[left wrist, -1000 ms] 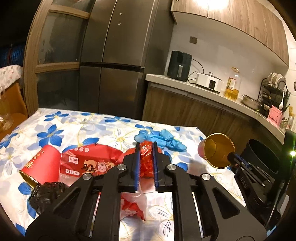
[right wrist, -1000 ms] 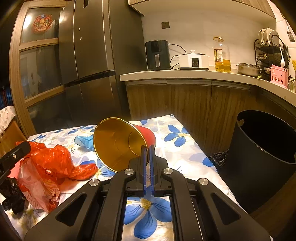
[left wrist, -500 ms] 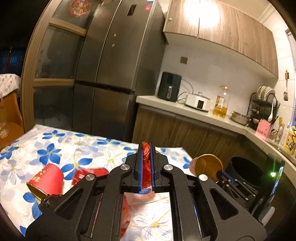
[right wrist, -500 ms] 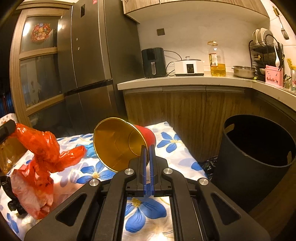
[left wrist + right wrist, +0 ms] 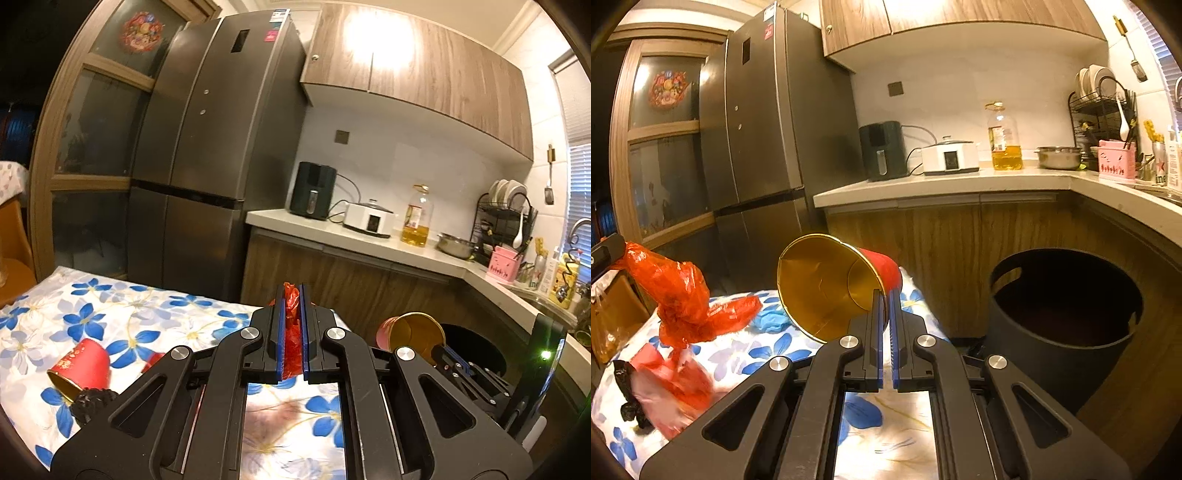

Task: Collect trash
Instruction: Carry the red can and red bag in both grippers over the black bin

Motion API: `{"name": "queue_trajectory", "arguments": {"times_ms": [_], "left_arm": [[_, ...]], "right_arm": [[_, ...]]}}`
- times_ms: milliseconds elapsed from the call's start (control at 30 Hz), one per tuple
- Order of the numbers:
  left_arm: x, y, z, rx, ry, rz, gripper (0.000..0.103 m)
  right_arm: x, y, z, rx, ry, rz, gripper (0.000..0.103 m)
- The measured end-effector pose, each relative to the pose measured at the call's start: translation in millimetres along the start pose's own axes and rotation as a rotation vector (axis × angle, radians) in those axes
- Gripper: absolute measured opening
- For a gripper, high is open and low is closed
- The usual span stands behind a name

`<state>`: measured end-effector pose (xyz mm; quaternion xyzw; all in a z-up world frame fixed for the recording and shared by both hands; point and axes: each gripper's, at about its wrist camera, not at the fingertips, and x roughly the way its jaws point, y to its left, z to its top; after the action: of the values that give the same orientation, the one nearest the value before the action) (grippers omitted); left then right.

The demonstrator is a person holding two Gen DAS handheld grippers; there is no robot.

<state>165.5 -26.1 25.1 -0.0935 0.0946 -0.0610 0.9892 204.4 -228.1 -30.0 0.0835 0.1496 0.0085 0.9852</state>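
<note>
My left gripper (image 5: 291, 295) is shut on a crumpled red plastic bag (image 5: 292, 332) and holds it lifted above the flowered table (image 5: 122, 317). The bag hangs in the air at the left of the right wrist view (image 5: 679, 295). My right gripper (image 5: 885, 299) is shut on the rim of a red paper cup with a gold inside (image 5: 831, 288), held tilted above the table's right end. That cup also shows in the left wrist view (image 5: 410, 332). A black trash bin (image 5: 1063, 325) stands on the floor right of the table.
A second red cup (image 5: 79, 365) lies on its side on the table by a black crumpled bag (image 5: 92, 402). A blue glove (image 5: 772, 321) and a red snack wrapper (image 5: 665, 373) lie on the cloth. The kitchen counter (image 5: 960, 184) and fridge (image 5: 207, 166) stand behind.
My left gripper has closed on the red bag and lifted it well above the table. My right gripper has raised the cup slightly and moved toward the bin.
</note>
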Motion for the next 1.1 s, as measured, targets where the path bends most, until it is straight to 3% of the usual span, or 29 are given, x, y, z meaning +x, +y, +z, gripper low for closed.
{"name": "queue_trajectory", "arguments": {"times_ms": [533, 1100], "left_arm": [[8.5, -66.5, 0.2, 0.033, 0.007, -0.125, 0.006], [49.1, -186.8, -3.8, 0.059, 0.011, -0.345, 0.006]], "right_arm": [[-39.3, -56.4, 16.9, 0.046, -0.079, -0.104, 0.004], [-67.4, -142.0, 35.5, 0.098, -0.157, -0.278, 0.004]]}}
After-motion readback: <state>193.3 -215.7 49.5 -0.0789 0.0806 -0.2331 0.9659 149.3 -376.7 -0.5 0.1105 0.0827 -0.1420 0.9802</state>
